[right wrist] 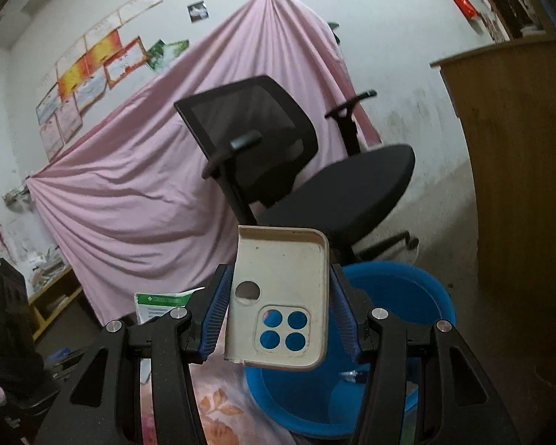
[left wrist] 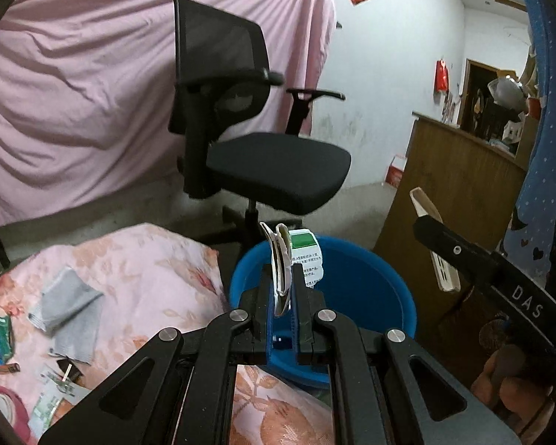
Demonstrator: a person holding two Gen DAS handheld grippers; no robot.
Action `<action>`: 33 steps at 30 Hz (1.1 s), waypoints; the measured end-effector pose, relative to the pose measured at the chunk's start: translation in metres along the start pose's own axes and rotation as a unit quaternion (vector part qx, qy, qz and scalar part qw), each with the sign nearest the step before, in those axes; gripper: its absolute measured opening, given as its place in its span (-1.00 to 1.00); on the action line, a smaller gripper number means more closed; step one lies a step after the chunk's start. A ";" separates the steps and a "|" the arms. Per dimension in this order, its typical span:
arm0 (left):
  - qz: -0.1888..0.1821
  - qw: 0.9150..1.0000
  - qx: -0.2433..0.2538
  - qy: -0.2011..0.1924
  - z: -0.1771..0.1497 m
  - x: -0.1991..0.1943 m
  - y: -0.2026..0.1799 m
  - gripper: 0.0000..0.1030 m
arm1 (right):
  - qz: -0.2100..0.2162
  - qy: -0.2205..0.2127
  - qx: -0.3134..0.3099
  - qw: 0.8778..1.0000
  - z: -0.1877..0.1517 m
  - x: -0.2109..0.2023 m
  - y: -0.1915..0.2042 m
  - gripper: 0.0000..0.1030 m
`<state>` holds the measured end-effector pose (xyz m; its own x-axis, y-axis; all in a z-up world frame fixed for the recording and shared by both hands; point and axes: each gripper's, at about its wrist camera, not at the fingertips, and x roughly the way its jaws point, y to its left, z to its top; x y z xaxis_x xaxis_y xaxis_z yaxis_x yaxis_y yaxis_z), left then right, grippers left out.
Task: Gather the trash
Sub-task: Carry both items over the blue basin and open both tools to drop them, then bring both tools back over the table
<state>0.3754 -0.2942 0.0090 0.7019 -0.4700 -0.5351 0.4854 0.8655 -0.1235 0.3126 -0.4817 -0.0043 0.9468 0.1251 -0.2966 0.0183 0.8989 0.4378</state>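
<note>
Blue basin waits below both grippers for trash.
Left gripper jaws pinch a flattened carton; right gripper jaws pinch a phone case above it.

Both wrist views face the nearby blue basin and chair.

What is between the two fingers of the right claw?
A cream phone case, held by its side edges between the blue pads of the right claw. The right wrist view shows it, with the blue basin behind and below.
</note>
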 end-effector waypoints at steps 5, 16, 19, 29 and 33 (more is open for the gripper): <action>-0.003 0.999 -0.007 0.031 -0.008 0.014 -0.001 -0.89 | -0.008 0.017 0.013 1.000 -0.003 0.006 -0.005 -0.02; 0.000 0.997 -0.013 0.076 -0.015 0.035 0.001 -0.73 | -0.019 0.057 0.023 0.998 -0.009 0.022 -0.011 0.00; 0.001 0.996 -0.028 0.083 -0.017 0.036 0.005 -0.34 | -0.020 0.066 0.028 0.997 -0.011 0.026 -0.015 0.01; 0.023 0.995 -0.058 0.075 -0.014 0.026 0.018 -0.33 | -0.024 0.067 0.036 0.997 -0.009 0.027 -0.019 0.01; 0.030 0.995 -0.063 0.065 -0.013 0.018 0.021 -0.33 | -0.025 0.063 0.034 0.997 -0.008 0.025 -0.018 0.01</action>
<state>0.3919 -0.2827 -0.0140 0.6500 -0.3973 -0.6478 0.3697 0.9101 -0.1872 0.3336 -0.4916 -0.0269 0.8962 0.1370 -0.4219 0.0897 0.8755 0.4748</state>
